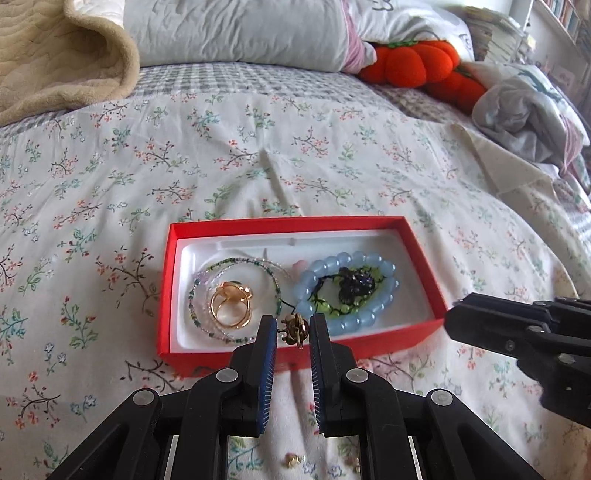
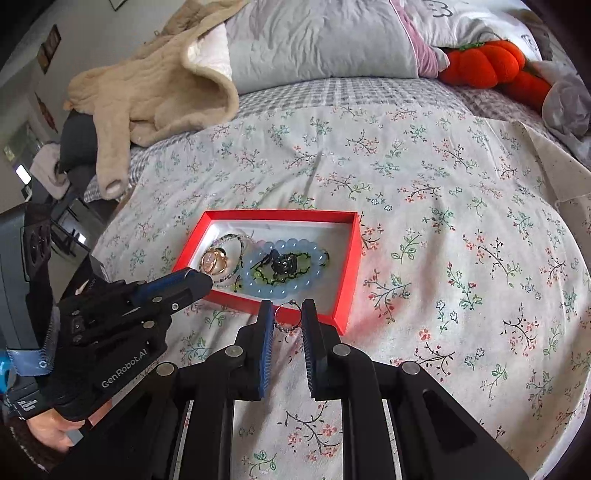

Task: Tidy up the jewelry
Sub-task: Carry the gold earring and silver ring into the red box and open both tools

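A red box with a white liner lies on the floral bedspread. It holds a gold ring, a thin beaded bracelet, a blue bead bracelet and a dark green string piece. My left gripper is at the box's near rim, jaws closed on a small gold earring. My right gripper is over the near edge of the box, jaws closed on a thin hoop earring with beads.
A beige blanket and grey pillows lie at the head of the bed. Orange pumpkin plush toys and crumpled clothes are at the far right. Small gold pieces lie on the bedspread under my left gripper.
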A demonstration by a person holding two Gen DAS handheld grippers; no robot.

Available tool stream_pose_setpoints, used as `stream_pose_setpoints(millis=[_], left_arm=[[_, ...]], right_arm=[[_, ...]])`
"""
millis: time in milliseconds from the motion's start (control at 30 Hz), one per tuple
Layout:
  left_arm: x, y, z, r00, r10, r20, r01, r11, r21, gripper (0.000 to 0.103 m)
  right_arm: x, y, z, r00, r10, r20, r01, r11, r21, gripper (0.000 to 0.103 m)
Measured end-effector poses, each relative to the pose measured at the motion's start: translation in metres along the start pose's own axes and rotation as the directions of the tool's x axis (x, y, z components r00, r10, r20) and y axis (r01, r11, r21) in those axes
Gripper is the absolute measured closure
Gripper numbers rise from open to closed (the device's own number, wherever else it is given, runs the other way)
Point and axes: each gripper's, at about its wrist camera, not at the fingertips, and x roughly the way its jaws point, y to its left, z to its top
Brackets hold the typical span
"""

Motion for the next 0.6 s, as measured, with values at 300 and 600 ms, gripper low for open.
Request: stream_pose_setpoints(millis=[300, 600], left_arm=[[0.017, 0.0, 0.003, 1.0, -0.004, -0.018, 0.004, 1.0, -0.009, 0.09], [0.012, -0.002, 0.003, 1.0, -0.015, -0.014, 0.015, 1.0, -0.007, 0.076]], right_arm=[[0.006, -0.009, 0.003, 1.0, -0.006, -0.018, 0.006, 1.0, 0.008, 0.087], [0.009, -0.009, 0.006, 1.0, -0.006, -0.02, 0.007, 1.0, 0.012, 0.087]])
